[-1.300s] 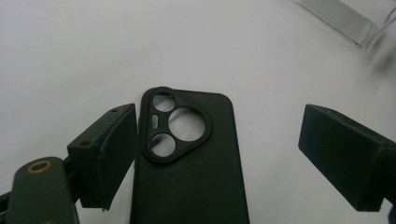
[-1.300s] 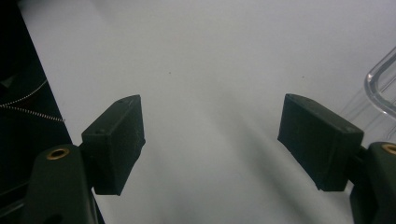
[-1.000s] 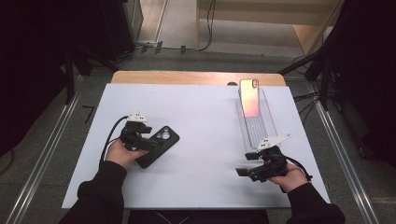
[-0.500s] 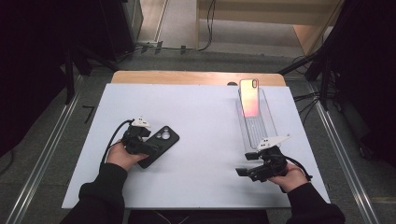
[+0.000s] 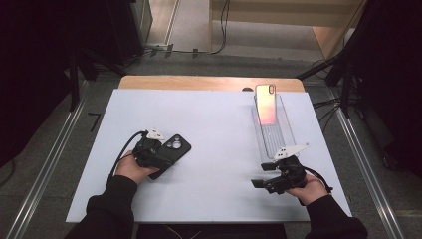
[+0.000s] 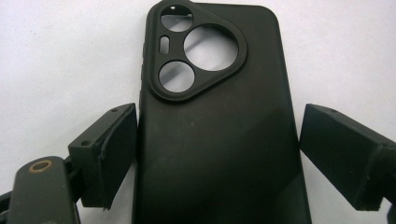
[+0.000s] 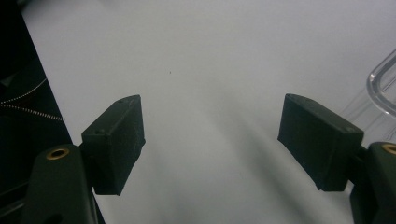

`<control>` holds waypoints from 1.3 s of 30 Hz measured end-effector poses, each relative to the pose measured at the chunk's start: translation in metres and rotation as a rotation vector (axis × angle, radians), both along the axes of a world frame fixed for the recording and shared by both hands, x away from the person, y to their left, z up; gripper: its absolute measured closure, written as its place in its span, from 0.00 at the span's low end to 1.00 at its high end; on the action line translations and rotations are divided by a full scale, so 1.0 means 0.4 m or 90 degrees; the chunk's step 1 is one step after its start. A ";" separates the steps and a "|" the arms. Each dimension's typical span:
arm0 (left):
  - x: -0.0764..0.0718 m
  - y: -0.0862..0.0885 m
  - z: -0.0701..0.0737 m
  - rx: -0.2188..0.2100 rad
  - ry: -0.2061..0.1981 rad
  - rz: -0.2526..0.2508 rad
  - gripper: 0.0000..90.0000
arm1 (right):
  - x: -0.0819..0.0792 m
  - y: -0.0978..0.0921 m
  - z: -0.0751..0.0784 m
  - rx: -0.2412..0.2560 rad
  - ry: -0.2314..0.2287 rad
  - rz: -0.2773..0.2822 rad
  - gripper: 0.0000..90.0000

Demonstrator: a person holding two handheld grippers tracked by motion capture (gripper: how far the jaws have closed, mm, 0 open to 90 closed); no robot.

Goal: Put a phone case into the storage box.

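- A white, matte rectangular sheet (image 5: 219, 129) covers the tabletop; in the right gripper view it appears as a plain pale surface (image 7: 210, 70).
- A light wooden strip of table edge (image 5: 199, 82) shows beyond the sheet at 12 o'clock.
- Grey carpeted floor (image 5: 59, 149) surrounds the table.
- A long silver metal rail (image 5: 47, 169) runs along the floor at 9 o'clock, and a second rail (image 5: 370, 179) at 3 o'clock.
- Thin black cables (image 5: 221, 30) lie on the floor at 12 o'clock.
- A black stand leg (image 5: 343, 64) slants at 2 o'clock, another dark upright (image 5: 74, 74) stands at 10 o'clock.
- Pale wooden furniture (image 5: 298, 15) sits at 1 o'clock.
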State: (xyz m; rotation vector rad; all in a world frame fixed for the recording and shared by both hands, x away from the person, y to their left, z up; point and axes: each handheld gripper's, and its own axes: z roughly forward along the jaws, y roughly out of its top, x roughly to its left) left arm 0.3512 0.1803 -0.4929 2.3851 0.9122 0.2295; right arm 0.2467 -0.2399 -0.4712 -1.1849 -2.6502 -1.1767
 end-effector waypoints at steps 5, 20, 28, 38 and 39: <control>-0.014 -0.012 -0.010 0.023 -0.033 -0.001 0.13 | 0.000 0.001 -0.001 -0.003 0.000 0.001 0.23; -0.014 -0.008 -0.009 0.017 -0.034 0.004 0.16 | -0.003 0.003 0.000 0.000 -0.027 0.007 0.23; -0.004 0.007 -0.002 -0.014 -0.008 0.012 0.17 | -0.004 0.006 -0.002 0.002 -0.030 0.010 0.22; 0.000 0.031 0.037 -0.061 -0.009 0.034 0.17 | -0.005 0.008 -0.002 0.003 -0.027 0.019 0.22; 0.000 0.035 0.042 -0.068 -0.007 0.036 0.17 | -0.006 0.008 -0.001 0.001 -0.027 0.024 0.22</control>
